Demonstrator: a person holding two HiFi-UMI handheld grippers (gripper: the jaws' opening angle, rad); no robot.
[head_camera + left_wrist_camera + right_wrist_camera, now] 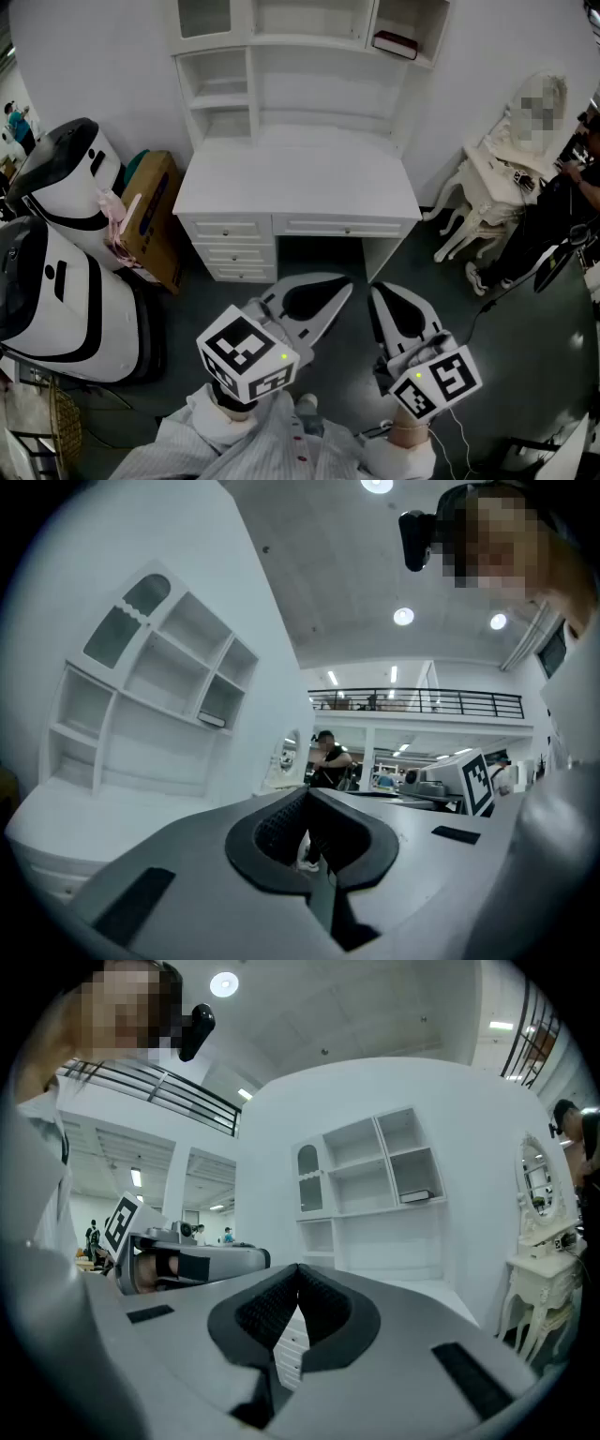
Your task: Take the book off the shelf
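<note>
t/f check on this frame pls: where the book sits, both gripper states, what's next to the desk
1. The book lies flat in a right-side cubby of the shelf unit. True.
2. The right gripper is shut on the book. False: it is shut but empty, short of the desk.
3. The left gripper has its jaws wide apart. False: they are together, nothing between them.
4. A cardboard box stands at the desk's left in the head view. True.

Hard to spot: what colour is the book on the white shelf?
The flat-lying book is dark maroon; head view.
</note>
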